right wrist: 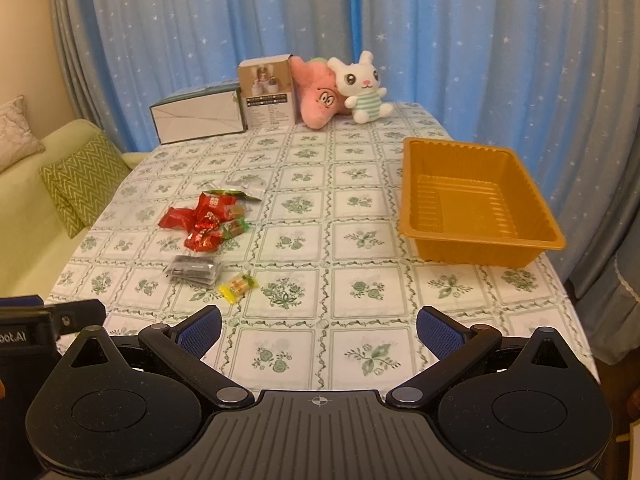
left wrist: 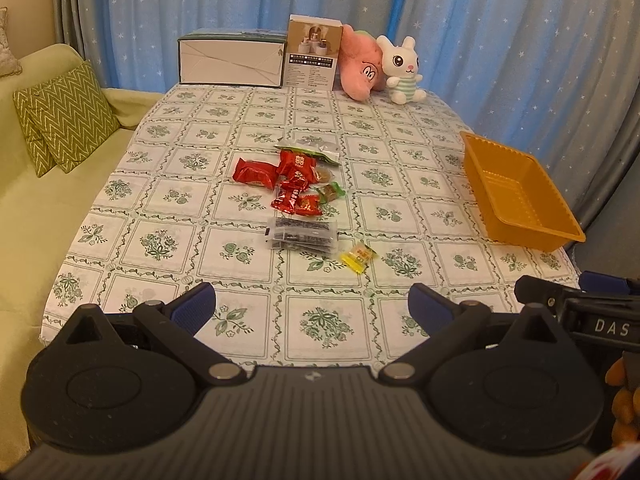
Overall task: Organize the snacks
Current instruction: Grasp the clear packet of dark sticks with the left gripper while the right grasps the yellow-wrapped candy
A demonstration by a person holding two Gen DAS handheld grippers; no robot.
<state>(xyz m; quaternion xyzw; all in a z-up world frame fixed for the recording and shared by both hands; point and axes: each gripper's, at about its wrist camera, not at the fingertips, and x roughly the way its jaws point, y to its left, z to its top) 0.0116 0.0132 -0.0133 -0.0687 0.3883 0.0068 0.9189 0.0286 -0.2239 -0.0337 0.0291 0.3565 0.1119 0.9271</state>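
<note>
**Snacks heaped mid-table, tray standing bare at the right**

The table [left wrist: 192, 200] fills both views, covered by a white cloth with green flower squares. A sofa [left wrist: 24, 208] with a green zigzag cushion [left wrist: 72, 124] sits along its left side, and blue star-print curtains [left wrist: 500, 32] hang behind.

At the far edge stand a long white box [left wrist: 230, 60], a smaller upright carton [left wrist: 314, 54], a pink plush toy [left wrist: 360, 68] and a white rabbit toy [left wrist: 402, 70], side by side.

The orange plastic tray [right wrist: 412, 184] lies on the right side of the table, well apart from the snacks. It is rectangular with a ribbed floor and has nothing in it.

The snacks lie in a loose cluster near the middle of the table, left of the tray. Farthest is a green and silver packet [left wrist: 308, 148]. Just nearer, several shiny red wrappers [left wrist: 256, 172] overlap one another, with a small green-wrapped sweet [left wrist: 330, 193] at their right. Nearer still lies a dark clear-wrapped pack [left wrist: 300, 234], and a yellow candy [left wrist: 358, 258] sits just right of it, slightly apart.

The left gripper [left wrist: 312, 306] hovers over the near table edge, its blue-padded fingers spread wide and holding nothing. The right gripper [right wrist: 318, 330] hovers beside it, likewise spread wide and holding nothing.
</note>
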